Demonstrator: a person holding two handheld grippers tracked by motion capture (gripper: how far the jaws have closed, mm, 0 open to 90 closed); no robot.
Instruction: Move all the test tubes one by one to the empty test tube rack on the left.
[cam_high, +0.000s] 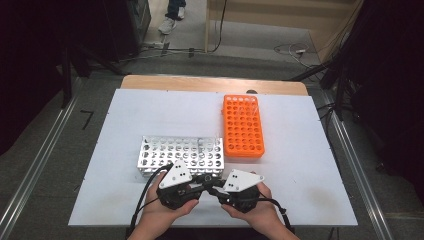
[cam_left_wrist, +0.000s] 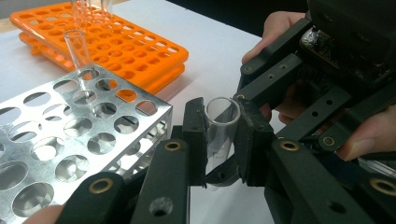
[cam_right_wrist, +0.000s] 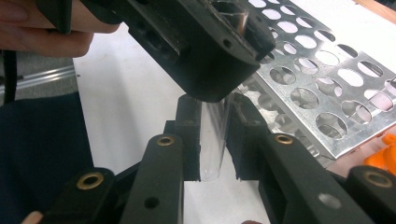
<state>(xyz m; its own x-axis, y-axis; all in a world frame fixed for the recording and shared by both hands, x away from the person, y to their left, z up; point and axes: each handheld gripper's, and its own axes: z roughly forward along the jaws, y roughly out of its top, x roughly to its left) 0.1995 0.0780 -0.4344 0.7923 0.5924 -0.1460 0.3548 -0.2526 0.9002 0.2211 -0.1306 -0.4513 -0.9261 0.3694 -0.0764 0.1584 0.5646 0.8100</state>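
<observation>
Right now you hold 1 clear test tube with both grippers at once, just in front of the near edge of the silver rack. Your left gripper is clenched on the tube near its open mouth, which stands between the 2 pads, with the rim just above them. Your right gripper is clenched on the same tube lower down, and its rounded closed end pokes out below those pads. So the tube's long axis runs from one pair of jaws to the other, crosswise to both grips, mouth toward the left jaws and bottom toward the right jaws. In the high view the left gripper and the right gripper meet nose to nose, touching or nearly so. The handover turns on this: whichever jaws let go, the other pair keeps the tube by 1 end only. The silver rack lies beyond the left jaws, closer to your left hand than to your right hand; the orange rack is farther off.
</observation>
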